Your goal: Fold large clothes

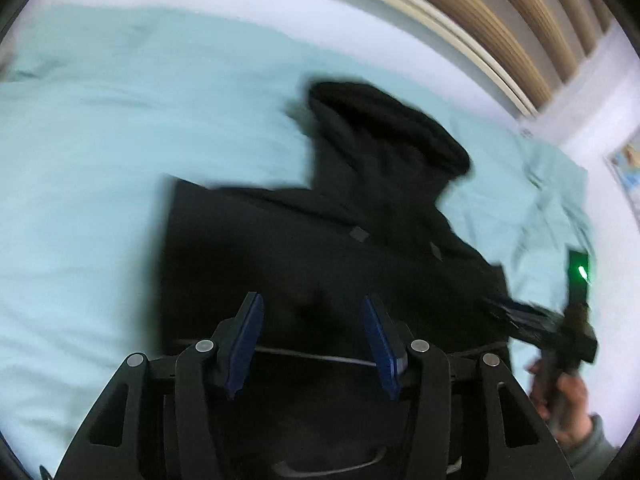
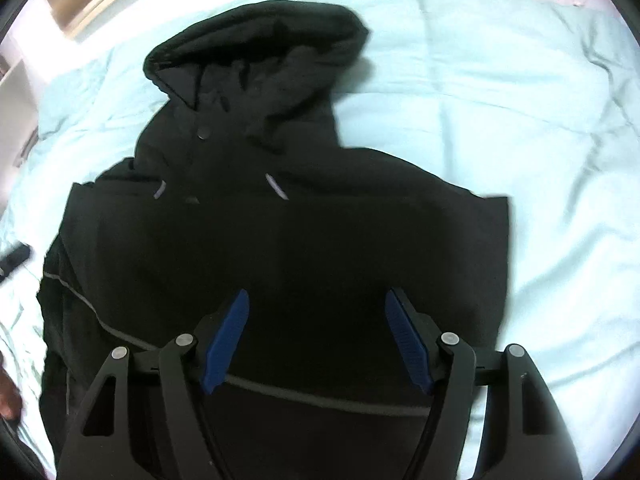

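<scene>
We see the black jacket (image 2: 280,240) lying flat on the bed (image 2: 500,80), hood (image 2: 256,52) toward 12 o'clock, so its sides can be folded. Both left gripper (image 1: 314,340) and right gripper (image 2: 316,340) hover over it, jaws released and holding nothing.
</scene>
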`<state>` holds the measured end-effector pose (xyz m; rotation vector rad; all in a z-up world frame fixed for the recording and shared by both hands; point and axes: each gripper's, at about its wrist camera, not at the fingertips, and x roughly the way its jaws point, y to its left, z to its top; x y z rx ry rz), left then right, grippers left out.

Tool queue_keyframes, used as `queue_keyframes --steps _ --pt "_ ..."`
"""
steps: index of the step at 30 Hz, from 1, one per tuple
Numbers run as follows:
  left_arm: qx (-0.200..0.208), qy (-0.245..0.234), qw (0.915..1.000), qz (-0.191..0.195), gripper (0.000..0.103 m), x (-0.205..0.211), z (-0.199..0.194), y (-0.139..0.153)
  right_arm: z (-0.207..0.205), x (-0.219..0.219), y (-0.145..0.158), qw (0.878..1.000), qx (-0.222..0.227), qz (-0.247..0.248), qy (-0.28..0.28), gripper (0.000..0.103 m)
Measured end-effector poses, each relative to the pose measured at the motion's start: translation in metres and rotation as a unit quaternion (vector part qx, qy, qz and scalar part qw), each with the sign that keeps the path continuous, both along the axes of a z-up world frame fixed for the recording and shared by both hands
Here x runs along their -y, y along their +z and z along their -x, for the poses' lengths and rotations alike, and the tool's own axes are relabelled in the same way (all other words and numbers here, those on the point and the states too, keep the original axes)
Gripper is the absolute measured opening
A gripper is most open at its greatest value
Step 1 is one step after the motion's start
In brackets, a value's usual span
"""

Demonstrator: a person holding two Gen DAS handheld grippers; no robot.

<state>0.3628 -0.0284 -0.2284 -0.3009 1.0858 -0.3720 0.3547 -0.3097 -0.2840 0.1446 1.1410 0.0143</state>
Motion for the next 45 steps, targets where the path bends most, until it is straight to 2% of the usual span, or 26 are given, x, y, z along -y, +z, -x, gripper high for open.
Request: queue_keyframes --steps 1,3,4,5,6,8,9,11,12,13,15,16,17,18,19,22,25,28,30,32,34,37,40,44,45 --pt "-0.025 -0.014 0.9996 0.007 0.053 0.012 -0.008 -0.017 -0.007 -0.003 -0.004 1.0 0.0 -0.005 0.005 0.073" --pt "-0.053 -0.024 0.9982 -0.009 0.053 0.03 -0.017 -0.043 -0.018 -0.02 -0.024 0.999 -0.019 0.037 0.022 0.073" --pt "-0.067 -0.017 0.9959 -0.058 0.046 0.037 -0.022 -0.06 -0.024 -0.024 -0.035 0.997 -0.029 0.058 0.03 0.073" --pt "-0.071 -0.007 0.9947 -0.073 0.035 0.032 -0.021 -0.068 -0.027 -0.025 -0.044 0.996 -0.033 0.071 0.036 0.073" --pt "-0.073 0.0 0.995 -0.069 0.033 0.029 -0.024 -0.071 -0.029 -0.023 -0.049 0.996 -0.034 0.073 0.037 0.073" --pt "-0.091 0.03 0.9945 -0.041 0.007 0.008 -0.029 -0.077 -0.031 -0.018 -0.053 0.997 -0.039 0.063 0.033 0.074" --pt "-0.099 0.038 0.9939 -0.028 0.003 -0.002 -0.03 -0.078 -0.031 -0.017 -0.053 0.997 -0.04 0.06 0.031 0.074" --pt "-0.101 0.041 0.9941 0.0 0.003 -0.011 -0.027 -0.075 -0.03 -0.017 -0.05 0.997 -0.04 0.062 0.034 0.074" --pt "-0.093 0.036 0.995 -0.008 0.003 -0.012 -0.023 -0.069 -0.026 -0.017 -0.044 0.997 -0.041 0.061 0.035 0.074" --pt "-0.085 0.029 0.9958 -0.018 0.004 -0.006 -0.014 -0.065 -0.021 -0.017 -0.04 0.997 -0.042 0.055 0.035 0.074" --pt "-0.063 0.01 0.9973 -0.037 0.013 -0.006 0.007 -0.048 -0.002 -0.012 -0.02 0.999 -0.034 0.017 0.034 0.074" --pt "-0.057 0.004 0.9976 -0.04 0.027 -0.005 0.013 -0.043 0.011 -0.01 -0.01 0.999 -0.025 0.004 0.037 0.074" --pt "-0.05 -0.001 0.9978 -0.045 0.05 -0.005 0.025 -0.036 0.024 -0.011 -0.002 0.999 -0.016 0.001 0.042 0.074" --pt "-0.044 -0.001 0.9979 -0.047 0.058 -0.008 0.035 -0.03 0.038 -0.012 0.004 0.999 -0.008 0.008 0.048 0.074" --pt "-0.032 0.002 0.9981 -0.053 0.061 -0.01 0.048 -0.025 0.051 -0.015 0.008 0.998 -0.002 0.02 0.056 0.074" --pt "-0.029 0.012 0.9957 -0.087 0.061 -0.007 0.062 -0.031 0.08 -0.024 -0.001 0.995 0.0 0.06 0.075 0.074" --pt "-0.042 0.009 0.9895 -0.138 0.061 0.006 0.058 -0.048 0.089 -0.029 -0.034 0.992 -0.044 0.082 0.084 0.074" --pt "-0.045 -0.007 0.9729 -0.227 0.062 0.033 0.05 -0.068 0.106 -0.024 -0.048 0.992 -0.047 0.089 0.081 0.074" --pt "-0.047 -0.004 0.9667 -0.252 0.062 0.038 0.053 -0.062 0.106 -0.025 -0.05 0.991 -0.054 0.093 0.075 0.075" --pt "-0.047 0.001 0.967 -0.25 0.062 0.037 0.057 -0.051 0.106 -0.022 -0.044 0.992 -0.067 0.086 0.063 0.075" --pt "-0.04 0.005 0.9717 -0.233 0.062 0.032 0.072 -0.028 0.112 -0.017 -0.031 0.993 -0.072 0.074 0.049 0.074" --pt "-0.004 0.006 0.9739 -0.227 0.062 0.026 0.105 0.013 0.138 -0.01 0.001 0.996 -0.054 0.053 0.039 0.074" --pt "0.026 0.0 0.9763 -0.215 0.062 0.02 0.14 0.051 0.173 -0.012 0.031 0.996 -0.036 0.072 0.025 0.074" --pt "0.056 -0.012 0.9772 -0.204 0.062 0.007 0.176 0.087 0.211 -0.017 0.06 0.999 -0.024 0.036 0.0 0.074" --pt "0.06 -0.015 0.9774 -0.202 0.062 0.007 0.173 0.091 0.217 -0.019 0.064 0.999 -0.021 0.032 -0.007 0.074"
